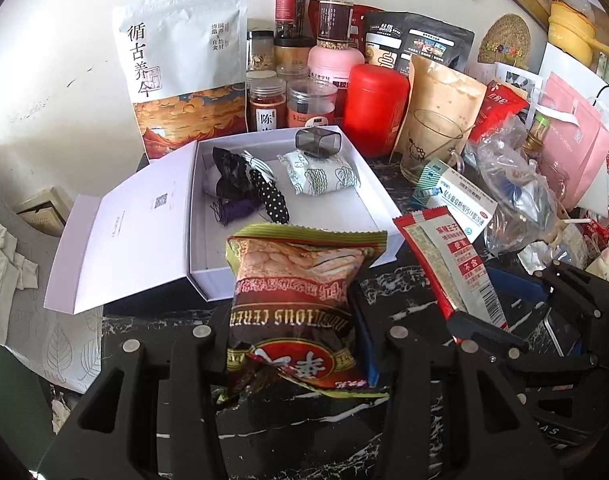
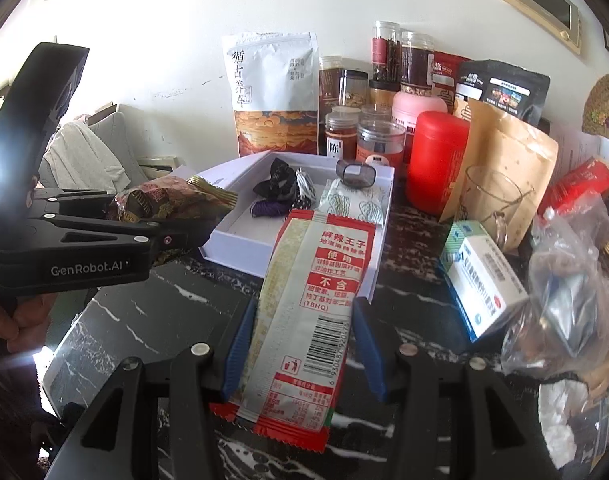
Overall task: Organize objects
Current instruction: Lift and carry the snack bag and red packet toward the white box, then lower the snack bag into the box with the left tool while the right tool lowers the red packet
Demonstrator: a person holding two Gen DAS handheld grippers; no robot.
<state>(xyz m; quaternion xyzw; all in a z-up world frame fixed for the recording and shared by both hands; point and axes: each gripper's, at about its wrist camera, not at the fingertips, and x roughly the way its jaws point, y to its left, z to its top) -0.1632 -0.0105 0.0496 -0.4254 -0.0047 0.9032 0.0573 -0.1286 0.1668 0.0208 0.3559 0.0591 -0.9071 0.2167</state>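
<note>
My left gripper (image 1: 292, 320) is shut on a brown and red cereal snack packet (image 1: 300, 292), held just in front of the open white box (image 1: 368, 184). My right gripper (image 2: 302, 344) is shut on a long red and white snack packet (image 2: 308, 300), held beside the box's (image 2: 378, 256) near right corner; it also shows in the left wrist view (image 1: 452, 264). The left gripper with its packet (image 2: 172, 200) shows at the left of the right wrist view. The box holds black and dotted fabric items (image 1: 248, 184), a green-patterned pouch (image 1: 320, 176) and a small smoky plastic case (image 1: 318, 142).
Jars, a red canister (image 1: 374, 108), a big white pouch (image 1: 184, 68) and a brown pouch (image 1: 444, 108) stand behind the box on the black marble table (image 2: 152, 308). A glass mug (image 1: 428, 148), a medicine box (image 2: 484, 280) and plastic bags (image 2: 564, 300) crowd the right.
</note>
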